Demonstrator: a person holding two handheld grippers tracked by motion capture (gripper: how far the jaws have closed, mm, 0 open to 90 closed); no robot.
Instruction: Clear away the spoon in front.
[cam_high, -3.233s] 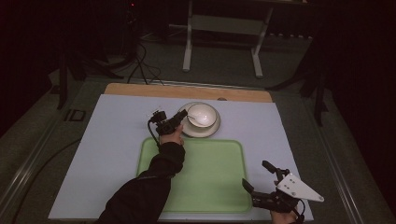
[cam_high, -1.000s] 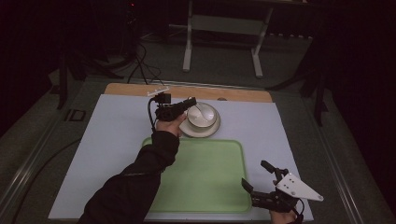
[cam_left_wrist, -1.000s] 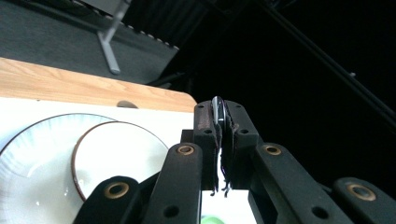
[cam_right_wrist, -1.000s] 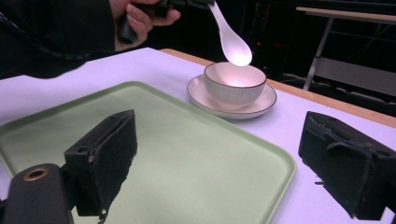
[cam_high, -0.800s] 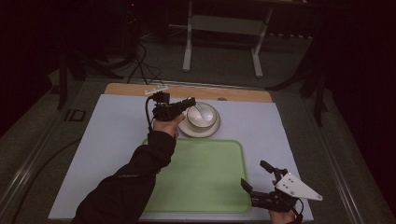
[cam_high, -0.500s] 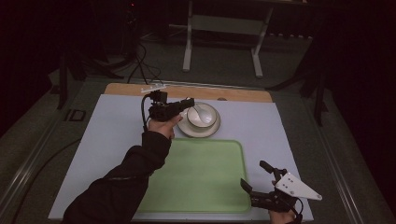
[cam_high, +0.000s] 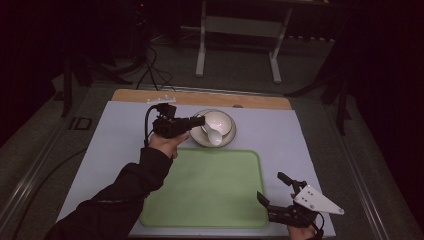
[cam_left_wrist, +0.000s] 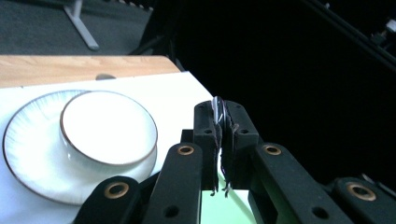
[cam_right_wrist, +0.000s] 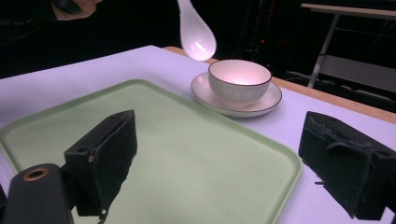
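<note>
**Spoon held aloft beside the bowl**

Clearly, a white spoon (cam_high: 214, 135) is clamped by its handle in the left hand-held gripper (cam_high: 199, 121), whose jaws are pressed together on it; in the left gripper view only a thin edge of the handle (cam_left_wrist: 218, 112) is seen between the pads. In the high view the long axis of the spoon is seen running from the jaw tips toward the near right, with the rounded end pointing at the person's side of the table (cam_high: 310, 145) and lying over the near rim of the saucer (cam_high: 229, 140). In the right gripper view the spoon (cam_right_wrist: 196, 35) is shown hanging in the air with its rounded end downward, above and to the left of the bowl (cam_right_wrist: 239, 79), and not touching it. The bowl is seated on the saucer, just beyond the far edge of the green tray (cam_high: 210, 200). The right hand-held gripper (cam_high: 275, 197) is held at the tray's near right corner, its jaws wide apart with nothing between them.
</note>
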